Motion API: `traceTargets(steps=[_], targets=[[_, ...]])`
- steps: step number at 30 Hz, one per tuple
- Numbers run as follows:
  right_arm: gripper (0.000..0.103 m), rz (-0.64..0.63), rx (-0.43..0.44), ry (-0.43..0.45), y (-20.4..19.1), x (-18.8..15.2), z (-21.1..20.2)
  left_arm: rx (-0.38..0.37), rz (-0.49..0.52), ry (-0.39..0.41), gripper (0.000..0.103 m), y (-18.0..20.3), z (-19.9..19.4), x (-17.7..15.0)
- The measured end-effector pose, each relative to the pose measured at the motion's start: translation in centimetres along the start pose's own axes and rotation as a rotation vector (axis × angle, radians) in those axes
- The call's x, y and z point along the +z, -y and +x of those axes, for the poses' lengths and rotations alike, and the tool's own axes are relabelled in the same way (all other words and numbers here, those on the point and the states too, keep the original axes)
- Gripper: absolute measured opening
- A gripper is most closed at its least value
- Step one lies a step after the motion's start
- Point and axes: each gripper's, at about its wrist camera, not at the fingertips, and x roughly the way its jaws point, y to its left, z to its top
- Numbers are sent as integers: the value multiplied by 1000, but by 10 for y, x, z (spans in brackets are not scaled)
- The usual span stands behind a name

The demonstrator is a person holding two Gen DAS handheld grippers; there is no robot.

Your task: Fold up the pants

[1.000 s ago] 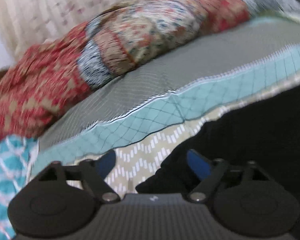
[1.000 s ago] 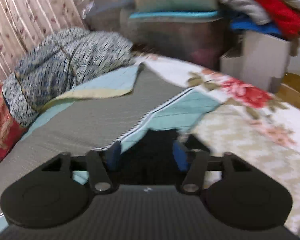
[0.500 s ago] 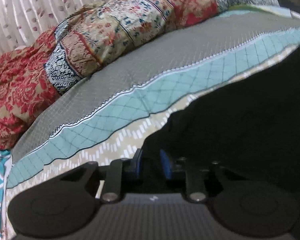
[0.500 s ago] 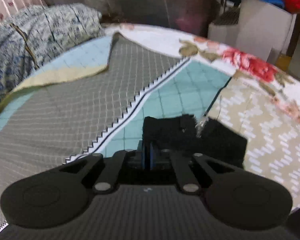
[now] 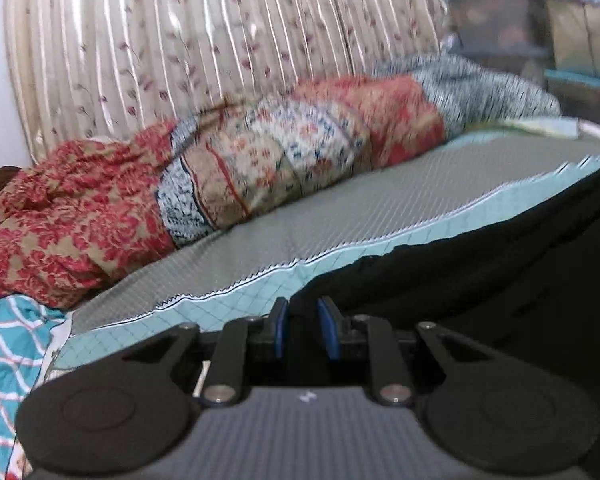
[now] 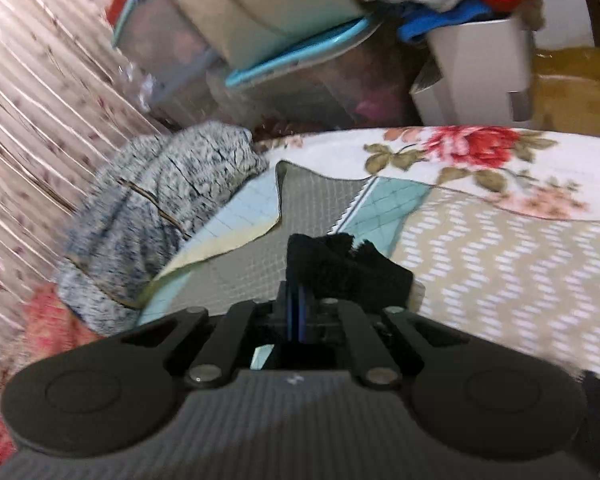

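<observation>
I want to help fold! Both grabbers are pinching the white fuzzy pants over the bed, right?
Almost. The pants are black, not white. The right wrist view shows the right gripper shut on a bunched black fabric end, and the left wrist view shows the left gripper pinching black cloth above the patterned quilted bedspread.

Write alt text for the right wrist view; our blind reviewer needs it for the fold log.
The right tongs are shut on a bunched edge of black pants, held over a bed's patchwork quilt. Behind lie a grey speckled bundle of cloth, a pleated curtain and stacked storage bins.
</observation>
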Motion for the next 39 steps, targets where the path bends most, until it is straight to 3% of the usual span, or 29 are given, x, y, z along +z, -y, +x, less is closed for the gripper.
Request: traceTargets(steps=[6, 11, 13, 14, 15, 17, 20, 21, 23, 24, 26, 28, 30, 32, 34, 36, 37, 38, 39], targets=[[5, 87, 43, 10, 85, -11, -85, -22, -79, 53, 17, 17, -88, -31], [5, 180, -60, 0, 169, -37, -113, -60, -172, -15, 17, 40, -138, -83], [13, 172, -151, -55, 191, -54, -100, -76, -201, -86, 17, 50, -140, -105], [21, 187, -201, -82, 201, -61, -93, -83, -201, -128, 17, 57, -139, -117], [35, 218, -243, -87, 208, -66, -91, -91, -197, -150, 18, 63, -142, -125], [49, 299, -277, -33, 219, -73, -98, -89, -169, -172, 25, 71, -152, -133], [49, 277, -234, 35, 207, -75, -115, -79, -205, -157, 33, 58, -175, -131], [49, 227, -200, 58, 195, -77, -121, -70, -245, -155, 36, 48, -181, -129], [49, 38, -70, 59, 158, -89, -130, -48, -366, -148, 53, 25, -189, -127], [49, -67, -4, 25, 136, -98, -131, -42, -431, -146, 56, 14, -190, -126], [49, -305, 170, -83, 83, -131, -133, -53, -585, -164, 76, -10, -184, -127], [49, -566, 326, -200, 27, -178, -139, -79, -739, -198, 91, -28, -167, -130], [50, -825, 455, -286, -21, -235, -148, -145, -848, -234, 93, -36, -147, -136], [50, -990, 567, -369, -53, -283, -150, -190, -920, -285, 99, -39, -120, -143], [54, -1108, 635, -444, -78, -325, -142, -224, -965, -341, 99, -32, -99, -150], [59, -1218, 641, -465, -98, -359, -129, -314, -1016, -375, 96, -22, -80, -154], [59, -1274, 632, -475, -103, -374, -123, -342, -1020, -388, 80, -13, -73, -155], [57, -1322, 609, -479, -108, -388, -116, -331, -993, -401, 57, -6, -69, -153], [46, -1373, 570, -484, -111, -400, -108, -290, -933, -406, 51, 2, -68, -148]])
